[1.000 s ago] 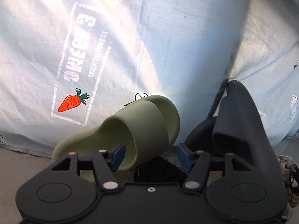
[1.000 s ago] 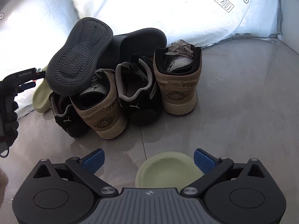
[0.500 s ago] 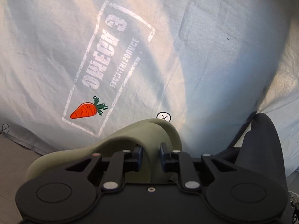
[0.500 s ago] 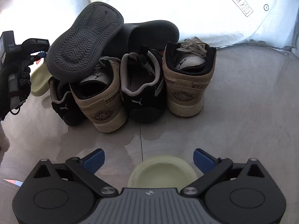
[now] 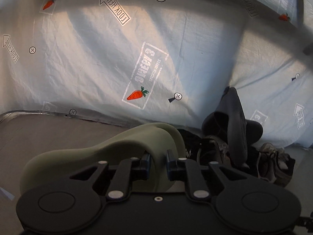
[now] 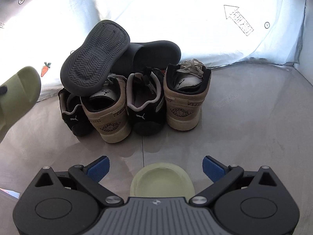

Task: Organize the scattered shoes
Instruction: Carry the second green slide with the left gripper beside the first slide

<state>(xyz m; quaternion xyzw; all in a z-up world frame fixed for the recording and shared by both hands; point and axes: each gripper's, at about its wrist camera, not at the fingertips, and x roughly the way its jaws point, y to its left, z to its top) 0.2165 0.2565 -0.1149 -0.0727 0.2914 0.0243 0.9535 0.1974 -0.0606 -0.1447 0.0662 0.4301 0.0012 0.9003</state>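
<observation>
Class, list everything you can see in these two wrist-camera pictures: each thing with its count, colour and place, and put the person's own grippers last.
green slide: 1, pale green, clamped by its strap in the left gripper, off the pile.
second green slide: 1, pale green, on the floor just ahead of the right gripper, between its open fingers.
dark grey slides: 2, one sole-up atop the pile, one behind it.
tan sneakers: 2, tan and white, heels toward the right camera.
black sneakers: 2, black, alternating with the tan ones.
printed sheet: 1, pale blue with carrots and arrows, behind the pile.
floor: grey, glossy.
left gripper: 1, black, shut on the strap.
right gripper: 1, black with blue pads, open.
</observation>
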